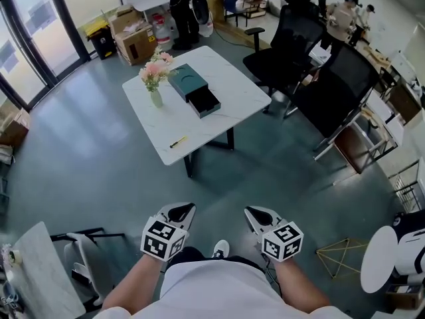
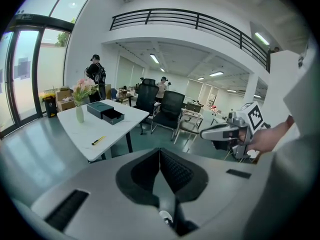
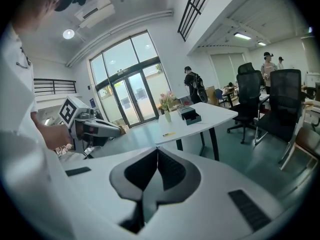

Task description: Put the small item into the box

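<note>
On the white table [image 1: 236, 98] a dark teal box [image 1: 194, 90] lies with its drawer pulled open. A small yellow item [image 1: 178, 141] lies near the table's front edge. My left gripper [image 1: 188, 209] and right gripper [image 1: 250, 212] are held low, close to my body and well short of the table; both are shut and hold nothing. In the left gripper view the box [image 2: 105, 111] and the yellow item [image 2: 98, 140] lie far beyond the shut jaws, and the right gripper [image 2: 207, 132] shows alongside. The right gripper view also shows the box [image 3: 189, 115] and the yellow item [image 3: 168, 133].
A vase of pink flowers [image 1: 155, 78] stands beside the box. Black office chairs [image 1: 332, 85] crowd the table's right side. Cardboard boxes [image 1: 136, 42] and a standing person [image 1: 184, 12] are behind it. Glass doors [image 1: 33, 25] line the left. A wire frame [image 1: 342, 258] lies on the floor at right.
</note>
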A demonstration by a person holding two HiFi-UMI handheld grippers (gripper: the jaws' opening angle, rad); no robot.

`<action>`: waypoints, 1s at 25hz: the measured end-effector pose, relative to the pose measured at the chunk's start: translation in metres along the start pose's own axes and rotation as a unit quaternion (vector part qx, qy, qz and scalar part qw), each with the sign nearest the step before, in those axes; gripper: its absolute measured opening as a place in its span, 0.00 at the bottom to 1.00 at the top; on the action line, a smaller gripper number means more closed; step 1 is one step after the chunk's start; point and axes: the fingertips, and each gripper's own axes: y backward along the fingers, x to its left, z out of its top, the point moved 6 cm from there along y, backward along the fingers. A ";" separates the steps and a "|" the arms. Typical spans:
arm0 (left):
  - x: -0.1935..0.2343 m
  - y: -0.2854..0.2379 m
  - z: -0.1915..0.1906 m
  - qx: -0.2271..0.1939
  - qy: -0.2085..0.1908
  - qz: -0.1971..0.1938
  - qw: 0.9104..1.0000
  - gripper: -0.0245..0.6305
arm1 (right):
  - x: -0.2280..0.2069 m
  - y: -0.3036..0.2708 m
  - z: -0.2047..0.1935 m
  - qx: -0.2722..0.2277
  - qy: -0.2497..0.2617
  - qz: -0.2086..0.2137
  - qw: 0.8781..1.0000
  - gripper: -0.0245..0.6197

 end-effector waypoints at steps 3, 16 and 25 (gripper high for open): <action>0.000 -0.009 0.008 0.009 -0.012 0.000 1.000 0.06 | -0.012 -0.001 0.005 -0.001 -0.002 0.001 1.000 0.06; 0.042 -0.061 0.018 0.019 0.046 0.005 0.999 0.06 | -0.051 -0.041 0.022 0.019 0.004 0.005 1.000 0.06; 0.107 -0.096 0.073 0.002 0.041 0.009 0.999 0.06 | -0.078 -0.100 0.069 0.038 0.035 0.009 0.999 0.06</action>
